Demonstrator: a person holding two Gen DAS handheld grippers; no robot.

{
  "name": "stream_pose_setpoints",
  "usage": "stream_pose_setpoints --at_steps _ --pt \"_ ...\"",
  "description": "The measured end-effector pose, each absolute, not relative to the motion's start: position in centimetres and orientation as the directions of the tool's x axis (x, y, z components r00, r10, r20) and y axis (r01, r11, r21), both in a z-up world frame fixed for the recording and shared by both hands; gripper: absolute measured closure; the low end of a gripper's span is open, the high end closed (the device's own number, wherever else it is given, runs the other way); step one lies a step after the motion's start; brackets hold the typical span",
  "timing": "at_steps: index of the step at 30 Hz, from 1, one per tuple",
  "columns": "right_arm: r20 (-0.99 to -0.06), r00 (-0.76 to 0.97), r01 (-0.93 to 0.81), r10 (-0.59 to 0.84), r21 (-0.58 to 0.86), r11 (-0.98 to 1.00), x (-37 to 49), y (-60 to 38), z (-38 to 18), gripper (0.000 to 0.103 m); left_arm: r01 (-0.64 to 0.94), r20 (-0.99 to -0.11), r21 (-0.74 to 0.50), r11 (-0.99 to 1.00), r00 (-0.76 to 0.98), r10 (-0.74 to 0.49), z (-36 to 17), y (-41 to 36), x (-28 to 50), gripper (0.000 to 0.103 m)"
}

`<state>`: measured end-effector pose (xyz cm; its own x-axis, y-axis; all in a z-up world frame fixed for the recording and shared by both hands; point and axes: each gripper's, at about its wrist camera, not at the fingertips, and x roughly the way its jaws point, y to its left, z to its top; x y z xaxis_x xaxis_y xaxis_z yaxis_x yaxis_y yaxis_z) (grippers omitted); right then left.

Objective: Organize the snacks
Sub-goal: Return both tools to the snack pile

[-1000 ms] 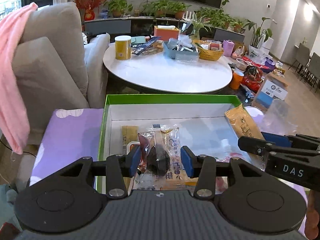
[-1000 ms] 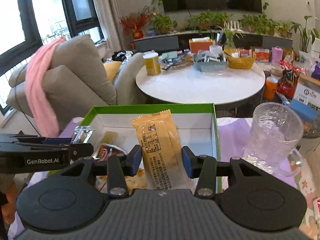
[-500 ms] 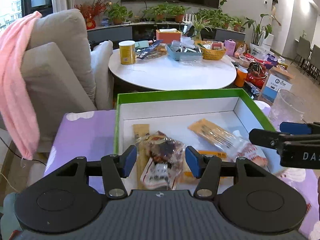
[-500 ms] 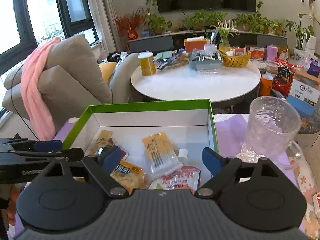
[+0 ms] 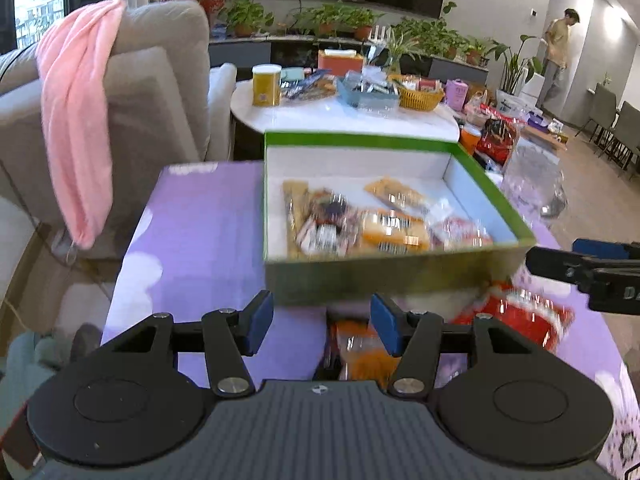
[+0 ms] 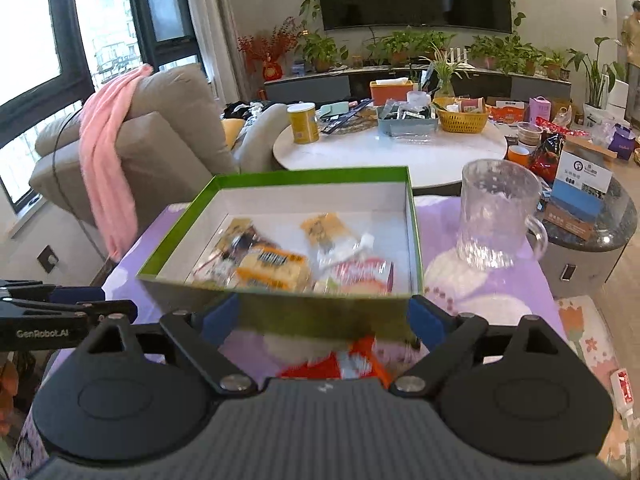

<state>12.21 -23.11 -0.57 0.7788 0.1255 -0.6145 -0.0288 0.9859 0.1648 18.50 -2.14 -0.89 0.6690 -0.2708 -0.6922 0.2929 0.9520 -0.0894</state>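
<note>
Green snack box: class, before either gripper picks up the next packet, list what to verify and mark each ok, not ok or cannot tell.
1. Left gripper open and empty: ok.
2. Right gripper open and empty: ok.
3. Green box has room inside: ok.
4. Packets remain outside: red packet and orange packet lie before the box: ok.
5. Glass mug upright, apart from the box: ok.
6. Packet edges sharp enough to aim at: cannot tell, blurred.
</note>
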Motion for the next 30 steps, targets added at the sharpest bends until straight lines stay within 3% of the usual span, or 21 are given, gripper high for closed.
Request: stream_pose_setpoints --at_steps 14,19,30 --pt "-0.641 0.751 -0.1 0.159 0.127 0.987 6.8 -20.5 -1.6 0.048 0.228 -0.761 -0.15 0.962 0.594 -0.26 -5.2 3.0 12.2 0.052" --pt "-0.661 0.728 -0.136 0.185 0.125 0.983 6.3 -19.3 -2.2 0.048 0.221 -0.774 -0.119 0.968 0.591 -0.23 -5.8 4.8 10.8 0.052" --pt "-0.713 0.638 -0.207 0.292 0.206 0.956 8.6 -14.6 -3.4 0.048 0.379 -0.788 -0.025 0.925 0.562 -0.251 -7.5 2.5 9.4 0.052"
